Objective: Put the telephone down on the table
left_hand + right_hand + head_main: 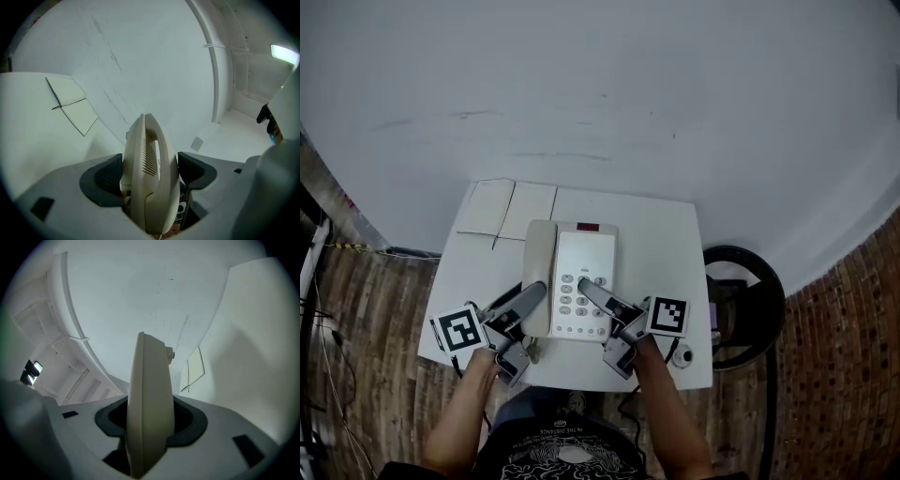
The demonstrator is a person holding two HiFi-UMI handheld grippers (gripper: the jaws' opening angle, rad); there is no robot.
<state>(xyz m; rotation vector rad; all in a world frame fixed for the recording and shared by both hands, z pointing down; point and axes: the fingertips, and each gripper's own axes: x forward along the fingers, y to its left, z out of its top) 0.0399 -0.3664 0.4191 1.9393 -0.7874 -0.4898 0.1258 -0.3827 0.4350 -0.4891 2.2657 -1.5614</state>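
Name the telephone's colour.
Cream telephone with a white keypad panel; the head view shows it best.

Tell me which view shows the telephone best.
The head view: the whole telephone shows from above. The left gripper view shows only its handset, end-on between the jaws; the right gripper view shows only one edge of it.

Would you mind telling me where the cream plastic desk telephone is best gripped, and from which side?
Take the cream plastic desk telephone by its near end, from the person's side: left claw across the handset, right claw across the thin edge by the keypad. It is long and flat, so two spaced grips should hold it level.
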